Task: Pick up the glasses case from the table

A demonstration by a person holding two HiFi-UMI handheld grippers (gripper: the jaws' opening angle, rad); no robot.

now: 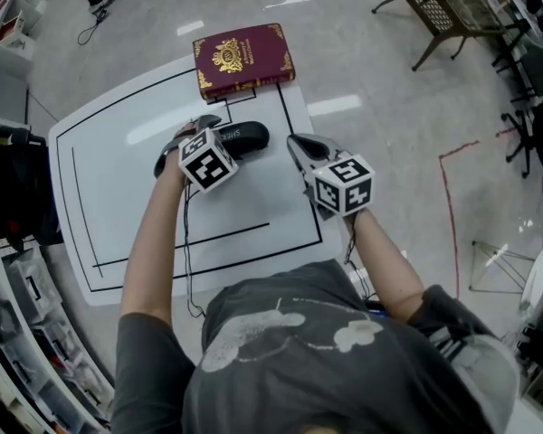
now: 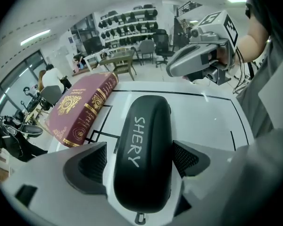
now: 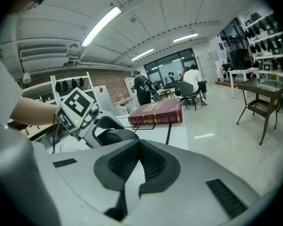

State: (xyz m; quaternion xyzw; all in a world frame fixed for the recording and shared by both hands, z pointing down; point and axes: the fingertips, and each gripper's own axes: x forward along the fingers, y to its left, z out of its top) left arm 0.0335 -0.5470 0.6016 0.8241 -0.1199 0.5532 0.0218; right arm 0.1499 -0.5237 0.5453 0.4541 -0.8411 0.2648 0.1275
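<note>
on the white table (image 1: pixel 109 197), the left gripper (image 2: pixel 140 158) has its jaws clenched across the glasses case (image 1: pixel 246 139), one ribbed pad on each long side near the end closest to the person. the case lies flat on the table, inside the black lines, just in front of a red book (image 1: pixel 242 60). it looks like a rigid shell, smooth and rounded, probably light, so it could slide out of a loose squeeze; the flatter mid-height of its sides seems the safest hold, and it should stand firm pressure. to the right, the right gripper (image 3: pixel 139 166) hangs over the table's edge, jaws pressed together on nothing.
</note>
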